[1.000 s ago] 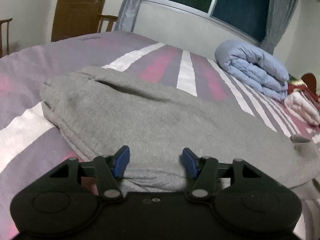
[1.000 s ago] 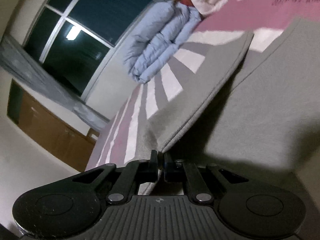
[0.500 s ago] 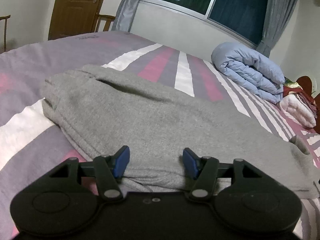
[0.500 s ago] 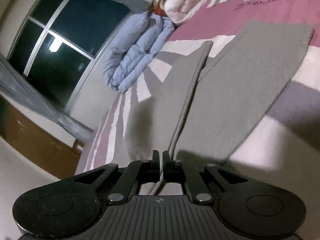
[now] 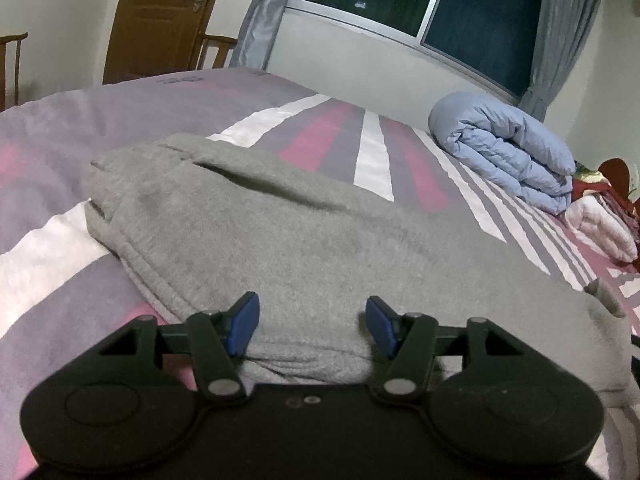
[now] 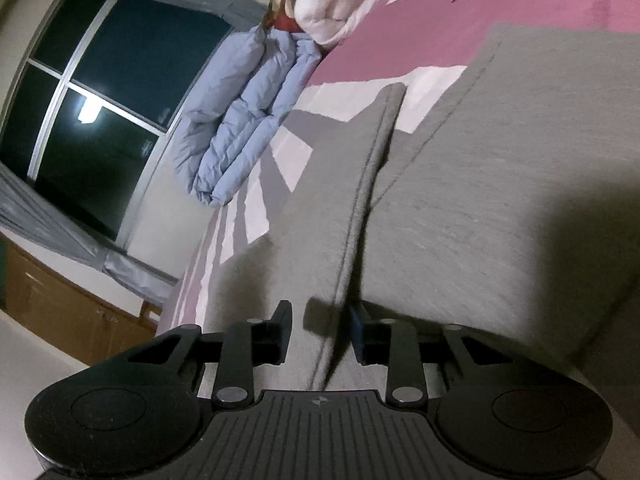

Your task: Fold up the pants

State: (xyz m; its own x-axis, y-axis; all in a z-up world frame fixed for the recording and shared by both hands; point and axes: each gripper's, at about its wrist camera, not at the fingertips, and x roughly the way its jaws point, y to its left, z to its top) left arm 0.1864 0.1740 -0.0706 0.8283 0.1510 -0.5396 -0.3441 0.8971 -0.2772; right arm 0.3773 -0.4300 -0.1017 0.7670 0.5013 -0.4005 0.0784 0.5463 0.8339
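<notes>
Grey sweatpants [image 5: 304,240] are laid on the striped bed [image 5: 60,128] directly ahead of both tools, with one leg apparently already brought over onto the other, so the lengthwise fold is judged done. The left tool [image 5: 312,326] is held half open astride the waistband edge, not pressing it, while the jaws of the right tool [image 6: 320,330] are opening, a seamed fabric edge lying loose between them. Crosswise folds, leg ends toward waistband, are judged still to be made.
</notes>
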